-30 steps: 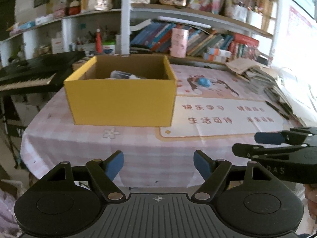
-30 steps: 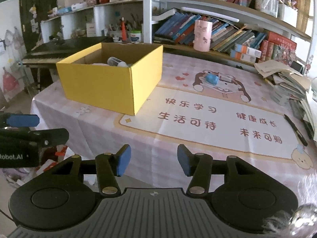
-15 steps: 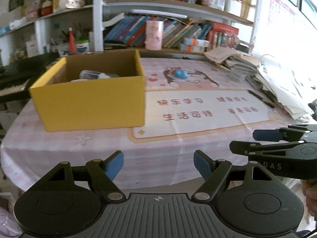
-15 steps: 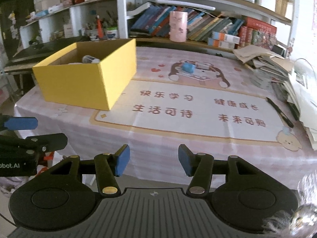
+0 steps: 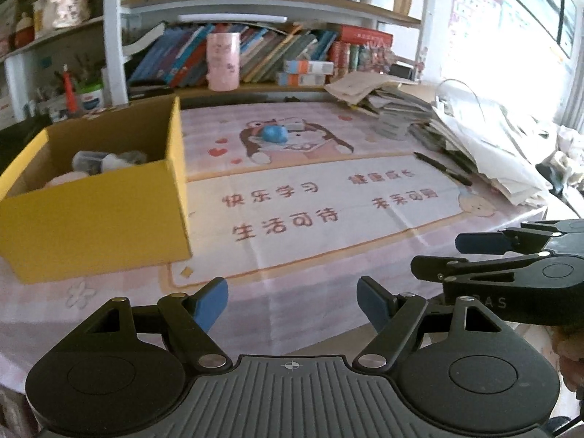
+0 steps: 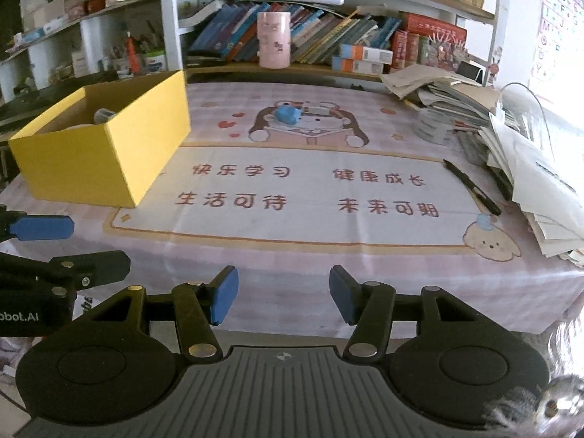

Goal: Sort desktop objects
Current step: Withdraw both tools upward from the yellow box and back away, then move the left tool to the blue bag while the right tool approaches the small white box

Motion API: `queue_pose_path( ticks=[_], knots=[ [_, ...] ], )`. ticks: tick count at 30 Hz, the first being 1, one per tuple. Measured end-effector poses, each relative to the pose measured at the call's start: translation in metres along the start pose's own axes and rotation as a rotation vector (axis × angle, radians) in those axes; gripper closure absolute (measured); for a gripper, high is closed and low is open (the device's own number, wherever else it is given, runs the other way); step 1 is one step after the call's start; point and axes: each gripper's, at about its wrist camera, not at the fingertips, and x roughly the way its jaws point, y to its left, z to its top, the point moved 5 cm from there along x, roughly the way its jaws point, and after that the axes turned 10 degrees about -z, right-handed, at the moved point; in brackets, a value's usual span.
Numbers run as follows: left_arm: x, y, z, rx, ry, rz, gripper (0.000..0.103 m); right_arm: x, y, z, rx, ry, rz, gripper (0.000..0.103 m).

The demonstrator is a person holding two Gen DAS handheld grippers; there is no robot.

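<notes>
A yellow cardboard box (image 5: 95,215) (image 6: 106,146) stands open at the table's left, with a clear bottle (image 5: 91,160) and other small items inside. A small blue object (image 5: 274,133) (image 6: 288,114) lies on the cartoon bear print at mid-table. A black pen (image 5: 441,169) (image 6: 472,188) rests on the mat's right side. My left gripper (image 5: 292,303) hangs open and empty over the table's near edge. My right gripper (image 6: 284,294) is beside it on the right, also open and empty, with a narrower gap. Both are well short of the objects.
A pink cup (image 6: 273,40) stands at the back before shelves of books. A sprawling pile of papers and booklets (image 6: 529,153) covers the table's right side. The pink printed mat (image 6: 292,219) spans the middle. A keyboard instrument sits left of the table.
Both grippers have shifted rightward along the table's near edge and turned. The yellow box slid toward the left of both views, and the pen and paper pile came further in. Jaw gaps look unchanged.
</notes>
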Motion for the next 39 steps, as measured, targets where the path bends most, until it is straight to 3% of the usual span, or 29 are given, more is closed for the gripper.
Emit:
queue_pose_path(
  ticks=[24,39],
  knots=[
    [0.103,-0.024,0.066,0.024,0.054,-0.027,0.023,0.08,-0.065,0.047,0.049,0.044,-0.007,0.05],
    [0.149,-0.029,0.111,-0.048,0.041,0.061,0.023,0.132,-0.101,0.091,0.024,0.032,0.074,0.05]
  ],
)
